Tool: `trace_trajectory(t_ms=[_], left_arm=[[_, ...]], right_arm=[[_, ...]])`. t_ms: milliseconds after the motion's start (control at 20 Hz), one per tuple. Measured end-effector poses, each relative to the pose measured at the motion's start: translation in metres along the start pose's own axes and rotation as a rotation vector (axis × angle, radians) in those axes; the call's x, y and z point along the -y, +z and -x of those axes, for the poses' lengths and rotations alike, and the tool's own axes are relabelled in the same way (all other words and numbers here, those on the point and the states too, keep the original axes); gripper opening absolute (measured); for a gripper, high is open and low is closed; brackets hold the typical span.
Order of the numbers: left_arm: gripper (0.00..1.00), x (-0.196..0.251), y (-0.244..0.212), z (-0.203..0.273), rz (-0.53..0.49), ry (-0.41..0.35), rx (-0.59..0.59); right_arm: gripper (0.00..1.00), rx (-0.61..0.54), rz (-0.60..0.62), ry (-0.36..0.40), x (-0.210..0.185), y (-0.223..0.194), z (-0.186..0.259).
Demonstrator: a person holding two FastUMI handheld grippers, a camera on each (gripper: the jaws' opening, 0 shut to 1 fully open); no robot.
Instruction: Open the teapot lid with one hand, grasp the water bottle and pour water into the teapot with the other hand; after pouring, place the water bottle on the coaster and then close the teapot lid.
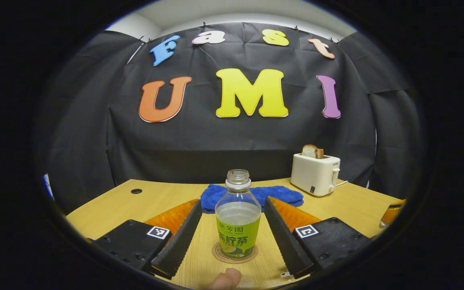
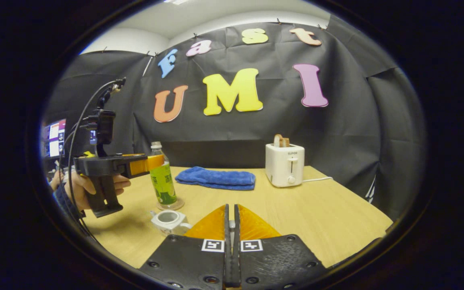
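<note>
A clear water bottle (image 1: 238, 217) with a green label and no cap stands upright on a round coaster (image 1: 235, 254). My left gripper (image 1: 232, 200) is open, one finger on each side of the bottle with a gap on both sides. In the right gripper view that left gripper (image 2: 155, 161) reaches level with the bottle (image 2: 162, 179) near its shoulder, held by a hand (image 2: 77, 187). A small white teapot (image 2: 168, 219) sits lidless just in front of the coaster (image 2: 170, 205). My right gripper (image 2: 231, 209) is shut, and a pale sliver of the teapot lid (image 2: 232, 224) shows between its fingers.
A white toaster (image 1: 314, 173) (image 2: 284, 164) holding bread stands at the back right of the wooden table (image 2: 316, 209). A folded blue cloth (image 1: 252, 195) (image 2: 216, 178) lies behind the bottle. A fingertip (image 1: 226, 278) shows at the bottom of the left gripper view. A monitor (image 2: 54, 137) glows far left.
</note>
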State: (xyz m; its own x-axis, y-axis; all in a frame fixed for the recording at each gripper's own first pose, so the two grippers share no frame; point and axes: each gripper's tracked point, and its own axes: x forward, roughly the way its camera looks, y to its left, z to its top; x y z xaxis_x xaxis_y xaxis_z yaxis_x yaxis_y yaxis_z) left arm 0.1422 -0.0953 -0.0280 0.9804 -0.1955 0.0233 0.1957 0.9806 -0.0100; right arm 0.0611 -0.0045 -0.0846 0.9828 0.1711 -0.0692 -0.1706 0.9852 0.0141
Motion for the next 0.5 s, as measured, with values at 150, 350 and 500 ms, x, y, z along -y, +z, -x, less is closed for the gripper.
trace_trajectory(t_ms=[150, 350, 500], left_arm=[[0.97, -0.011, 0.009, 0.032, 0.024, 0.007, 0.021], [0.97, -0.035, 0.001, 0.078, 0.03, 0.04, 0.018], [0.96, -0.066, -0.019, 0.117, 0.03, 0.09, -0.004]], right_arm=[[0.0, 0.02, -0.019, 0.065, -0.022, 0.006, -0.004], [0.0, 0.017, -0.049, 0.167, -0.058, 0.012, -0.015], [0.0, 0.007, -0.076, 0.254, -0.094, 0.018, -0.032]])
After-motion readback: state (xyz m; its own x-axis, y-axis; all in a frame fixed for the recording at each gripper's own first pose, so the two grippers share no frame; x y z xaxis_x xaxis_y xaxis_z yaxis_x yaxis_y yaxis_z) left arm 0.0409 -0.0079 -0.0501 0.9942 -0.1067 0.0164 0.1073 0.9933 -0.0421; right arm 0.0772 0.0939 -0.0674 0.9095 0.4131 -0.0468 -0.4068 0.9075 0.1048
